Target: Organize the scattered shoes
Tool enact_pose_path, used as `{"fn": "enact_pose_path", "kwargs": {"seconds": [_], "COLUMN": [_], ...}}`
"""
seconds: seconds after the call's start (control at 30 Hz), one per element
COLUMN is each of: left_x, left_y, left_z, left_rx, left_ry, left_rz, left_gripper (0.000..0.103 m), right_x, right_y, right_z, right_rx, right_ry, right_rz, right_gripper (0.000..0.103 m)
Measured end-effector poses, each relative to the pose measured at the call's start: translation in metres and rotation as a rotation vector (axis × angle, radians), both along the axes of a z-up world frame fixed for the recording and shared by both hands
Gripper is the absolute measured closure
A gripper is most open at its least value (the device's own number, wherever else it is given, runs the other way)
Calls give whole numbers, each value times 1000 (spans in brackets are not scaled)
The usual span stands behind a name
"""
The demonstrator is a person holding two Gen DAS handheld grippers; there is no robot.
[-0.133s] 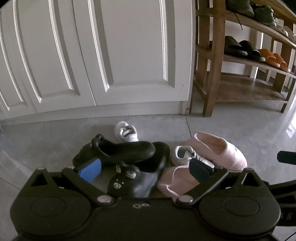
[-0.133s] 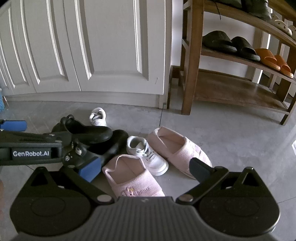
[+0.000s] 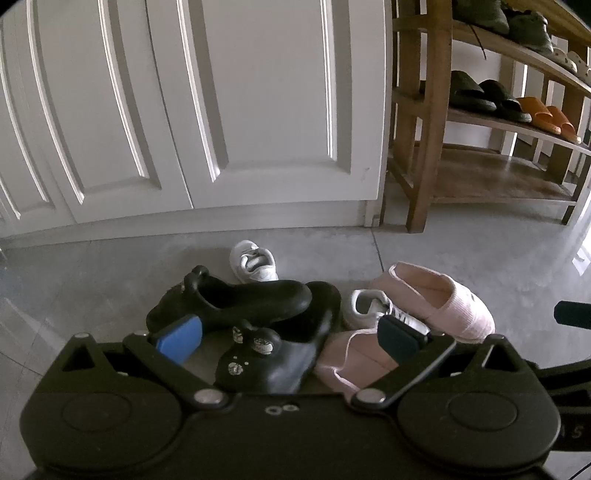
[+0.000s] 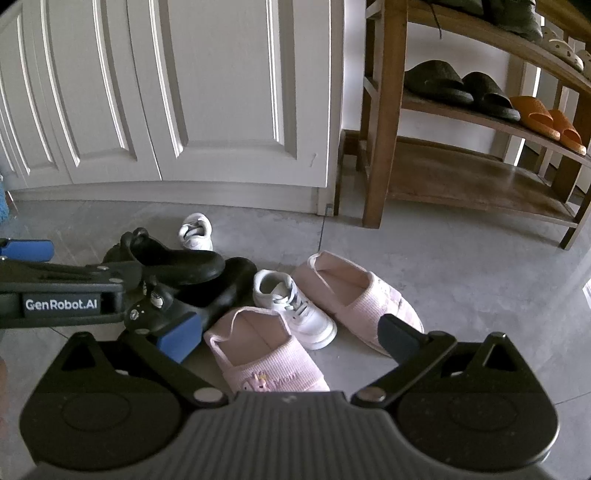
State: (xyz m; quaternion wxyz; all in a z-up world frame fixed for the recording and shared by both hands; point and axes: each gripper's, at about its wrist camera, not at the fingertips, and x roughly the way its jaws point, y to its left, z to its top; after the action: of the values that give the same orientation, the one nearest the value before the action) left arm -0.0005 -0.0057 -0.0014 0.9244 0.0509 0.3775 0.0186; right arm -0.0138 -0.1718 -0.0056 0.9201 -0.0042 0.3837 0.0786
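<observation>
A pile of shoes lies on the grey floor before white doors. Two black clogs (image 3: 258, 306) (image 4: 184, 266) overlap, one across the other. Two pink slippers (image 4: 266, 354) (image 4: 354, 291) flank a small white sneaker (image 4: 295, 310). A second white sneaker (image 3: 255, 260) (image 4: 195, 230) lies behind, nearer the doors. My left gripper (image 3: 288, 338) is open and empty, just above the nearer black clog (image 3: 273, 354). My right gripper (image 4: 291, 338) is open and empty, over the near pink slipper. The left gripper also shows in the right wrist view (image 4: 55, 295).
A wooden shoe rack (image 4: 384, 147) stands at the right, its lowest shelf (image 4: 461, 181) bare. Black slippers (image 4: 439, 79) and orange slippers (image 4: 546, 118) sit on its middle shelf, dark shoes (image 3: 517, 22) on top. White panelled doors (image 3: 221, 110) close off the back.
</observation>
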Motion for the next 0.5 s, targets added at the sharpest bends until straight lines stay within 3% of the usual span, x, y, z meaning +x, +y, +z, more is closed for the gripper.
{"fn": "enact_pose_path", "kwargs": {"seconds": [0.5], "left_x": [-4], "left_y": [7], "left_z": [-1], "left_rx": [-4], "left_ry": [-7], "left_rz": [20], "left_gripper": [1], "right_x": [1], "right_y": [3], "right_z": [-1], "right_rx": [-4], "right_ry": [-2], "right_rz": [-4], "right_gripper": [0]}}
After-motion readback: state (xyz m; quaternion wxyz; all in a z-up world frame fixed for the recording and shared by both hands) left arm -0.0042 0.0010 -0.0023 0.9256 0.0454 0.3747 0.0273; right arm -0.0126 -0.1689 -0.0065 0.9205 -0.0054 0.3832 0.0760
